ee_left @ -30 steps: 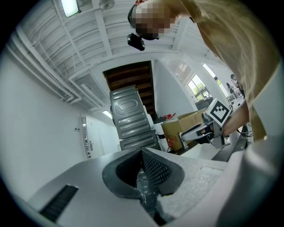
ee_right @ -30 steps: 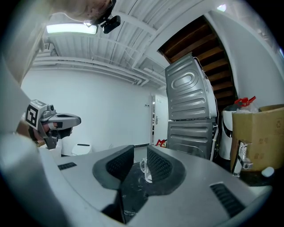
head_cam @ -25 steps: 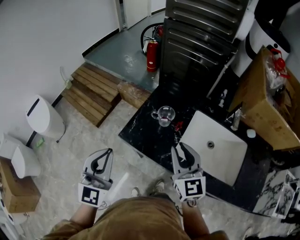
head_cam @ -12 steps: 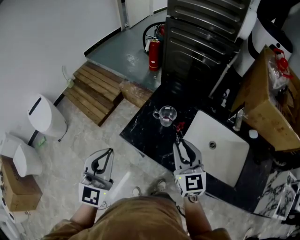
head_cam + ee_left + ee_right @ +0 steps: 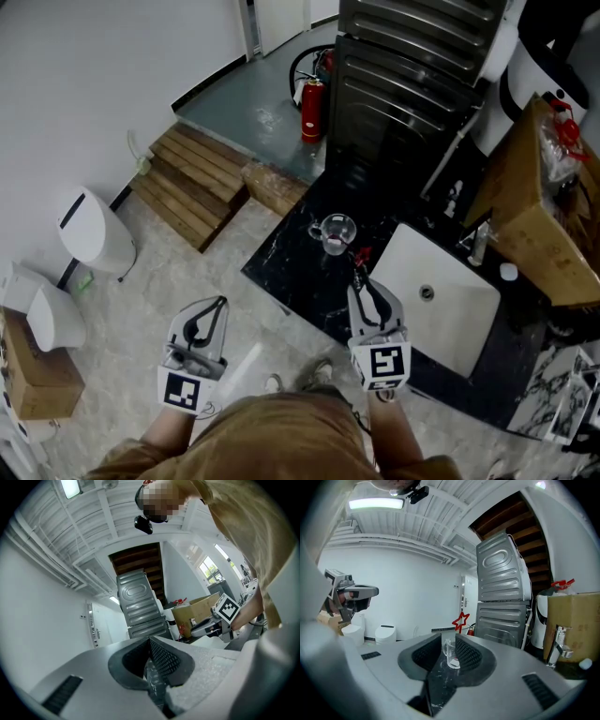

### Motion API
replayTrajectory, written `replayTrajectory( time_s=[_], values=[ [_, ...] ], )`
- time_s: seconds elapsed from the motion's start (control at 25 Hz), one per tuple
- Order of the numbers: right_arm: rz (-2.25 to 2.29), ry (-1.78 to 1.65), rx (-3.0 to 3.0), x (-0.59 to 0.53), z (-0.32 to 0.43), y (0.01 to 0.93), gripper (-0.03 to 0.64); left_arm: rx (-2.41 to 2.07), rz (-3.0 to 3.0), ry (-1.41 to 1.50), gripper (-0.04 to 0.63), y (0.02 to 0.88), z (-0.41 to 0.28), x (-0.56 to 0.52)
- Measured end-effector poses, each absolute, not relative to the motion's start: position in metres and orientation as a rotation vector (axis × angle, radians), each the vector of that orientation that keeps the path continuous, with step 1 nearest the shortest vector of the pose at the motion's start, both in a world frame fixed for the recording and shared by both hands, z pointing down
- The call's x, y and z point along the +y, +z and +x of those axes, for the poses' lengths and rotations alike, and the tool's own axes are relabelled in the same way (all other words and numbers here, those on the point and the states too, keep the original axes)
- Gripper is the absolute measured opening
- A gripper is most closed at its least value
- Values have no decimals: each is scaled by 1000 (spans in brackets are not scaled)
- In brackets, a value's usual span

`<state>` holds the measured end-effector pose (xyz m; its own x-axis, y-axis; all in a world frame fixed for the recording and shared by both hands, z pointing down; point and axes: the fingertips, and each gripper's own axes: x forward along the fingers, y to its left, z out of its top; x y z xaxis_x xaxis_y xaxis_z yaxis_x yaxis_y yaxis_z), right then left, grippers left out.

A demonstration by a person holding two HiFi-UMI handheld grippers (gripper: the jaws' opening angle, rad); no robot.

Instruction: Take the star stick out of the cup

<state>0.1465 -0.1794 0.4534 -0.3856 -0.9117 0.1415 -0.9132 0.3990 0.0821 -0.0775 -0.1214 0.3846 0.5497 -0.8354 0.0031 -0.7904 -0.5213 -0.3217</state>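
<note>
A black marbled surface (image 5: 295, 277) with a white sink (image 5: 450, 323) is set against stacked grey machines (image 5: 403, 84). A fire extinguisher (image 5: 312, 110) and wooden steps (image 5: 187, 183) are seen beyond it. The cup (image 5: 335, 231) is stood on the surface, with the star stick (image 5: 360, 253) leaning out of it. The right claw (image 5: 360, 285) is held open, short of the cup. The left claw (image 5: 217, 303) is closed and empty, over the floor (image 5: 169, 272).

A red star stick (image 5: 461, 619) leans in the clear, upright cup (image 5: 336, 231) on the black counter (image 5: 300, 281).
</note>
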Motion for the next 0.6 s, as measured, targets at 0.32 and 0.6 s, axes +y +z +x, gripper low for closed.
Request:
replayTrajectory(
  time_s=[0.32,0.6],
  values=[
    [1617,16,-2475,-187,147,463,87,1353,-2502,-229,1,386,-76,-122],
    [1605,11,-2454,-198,149,474,87,1360,-2500,-236,2,387,-75,-124]
  ],
)
